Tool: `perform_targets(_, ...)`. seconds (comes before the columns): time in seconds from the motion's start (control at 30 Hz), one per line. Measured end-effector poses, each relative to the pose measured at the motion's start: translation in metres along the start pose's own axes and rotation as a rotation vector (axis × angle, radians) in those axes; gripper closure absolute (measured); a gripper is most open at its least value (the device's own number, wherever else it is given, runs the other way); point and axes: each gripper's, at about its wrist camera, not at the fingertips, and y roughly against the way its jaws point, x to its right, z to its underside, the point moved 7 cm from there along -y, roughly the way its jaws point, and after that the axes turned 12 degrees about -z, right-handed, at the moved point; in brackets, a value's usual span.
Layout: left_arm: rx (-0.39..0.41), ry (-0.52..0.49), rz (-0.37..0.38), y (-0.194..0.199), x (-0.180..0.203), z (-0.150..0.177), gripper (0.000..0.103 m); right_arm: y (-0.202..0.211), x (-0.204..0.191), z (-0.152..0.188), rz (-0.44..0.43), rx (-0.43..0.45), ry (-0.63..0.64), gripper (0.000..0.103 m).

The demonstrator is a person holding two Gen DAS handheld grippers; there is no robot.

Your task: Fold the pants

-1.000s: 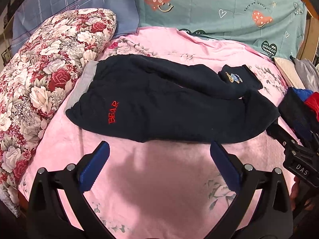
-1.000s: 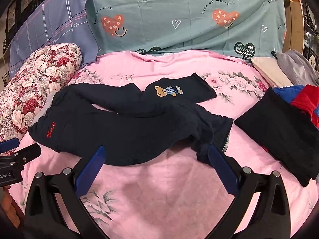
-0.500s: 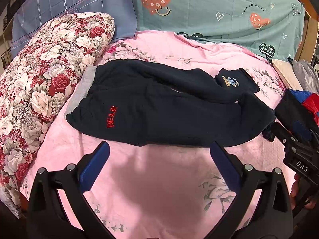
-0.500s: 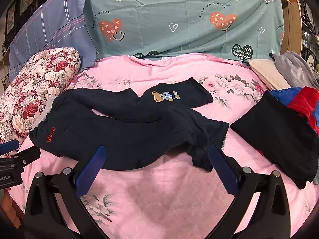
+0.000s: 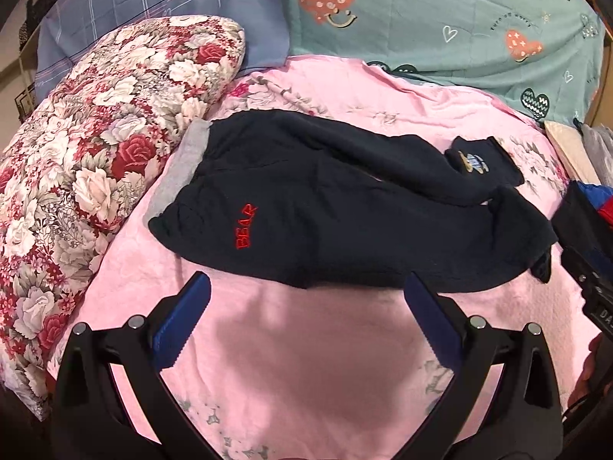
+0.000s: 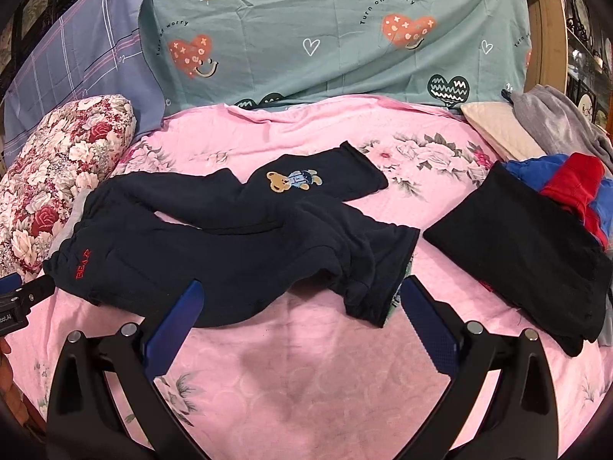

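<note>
navy bear-embroidered pants (image 6: 237,245) lie rumpled on the pink floral bedsheet (image 6: 306,375). both the left gripper (image 5: 306,299) and right gripper (image 6: 299,306) hover above, fingers spread, holding nothing.

1. The left wrist view looks forward and down over the near edge of the bed (image 5: 291,364), close above it, facing the far pillows, nearer the floral pillow (image 5: 95,161) on the left.
2. The right wrist view faces the same way from further right.
3. Both share the dark pants (image 5: 345,222) (image 6: 230,249) mid-bed.
</note>
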Motion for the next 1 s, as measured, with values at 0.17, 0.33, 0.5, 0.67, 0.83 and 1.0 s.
perform_targets(0.17, -0.001, -0.004, -0.003, -0.001, 0.000, 0.000, 0.002, -0.001, 0.003, -0.004, -0.007, 0.007, -0.013, 0.001)
perform_targets(0.33, 0.003, -0.021, 0.004, 0.001, 0.007, -0.001, 0.002, -0.004, 0.001, -0.006, 0.003, 0.001, 0.011, 0.001)
perform_targets(0.5, 0.006, -0.022, 0.018, 0.007, 0.008, -0.003, 0.002, 0.002, 0.002, -0.012, -0.013, 0.011, -0.021, 0.001)
perform_targets(0.67, 0.016, -0.014, 0.020, 0.012, 0.007, -0.006, 0.002, 0.004, 0.001, -0.014, -0.019, 0.025, -0.020, 0.001)
perform_targets(0.83, 0.051, 0.038, 0.062, 0.016, -0.003, -0.004, 0.002, -0.003, 0.012, -0.003, 0.013, 0.006, -0.066, 0.001)
perform_targets(1.0, 0.017, 0.018, 0.082, 0.005, 0.001, -0.016, 0.002, -0.007, 0.012, -0.010, -0.030, -0.018, -0.074, 0.001)
